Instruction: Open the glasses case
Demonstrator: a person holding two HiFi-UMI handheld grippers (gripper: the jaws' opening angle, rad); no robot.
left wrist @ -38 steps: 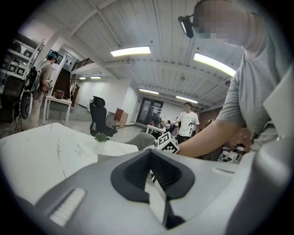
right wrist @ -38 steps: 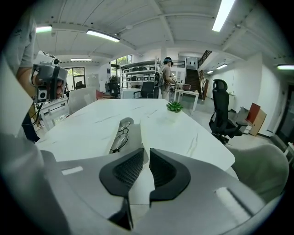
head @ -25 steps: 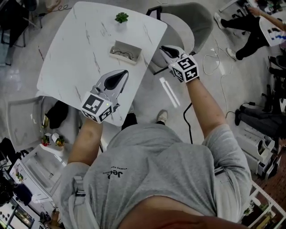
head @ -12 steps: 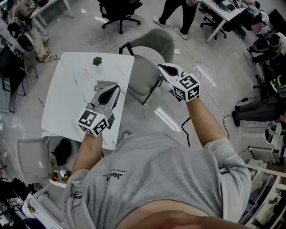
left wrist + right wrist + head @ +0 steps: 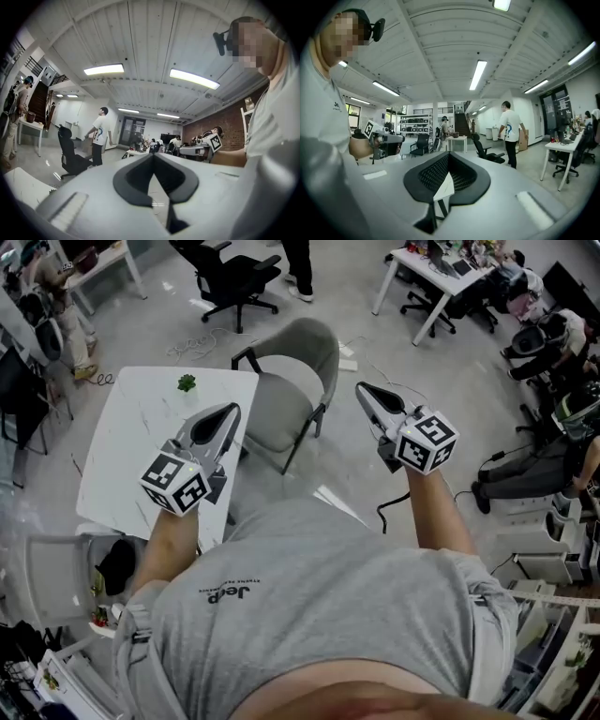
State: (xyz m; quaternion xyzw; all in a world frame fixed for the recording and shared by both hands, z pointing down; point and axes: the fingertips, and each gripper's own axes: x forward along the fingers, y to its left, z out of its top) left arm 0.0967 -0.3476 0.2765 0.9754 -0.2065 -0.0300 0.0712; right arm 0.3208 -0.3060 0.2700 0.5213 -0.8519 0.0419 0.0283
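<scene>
Hovering over table (image 5: 131, 451), left tool (image 5: 228, 412) closed, glasses case hidden.

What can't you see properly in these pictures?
- The glasses case: it shows in no view. In the head view the left gripper covers part of the table, and both gripper views look out across the room.
- The plant on the table: too small in the head view to tell its kind.
- The dark bundle on the grey chair: too small and dim to name.
</scene>
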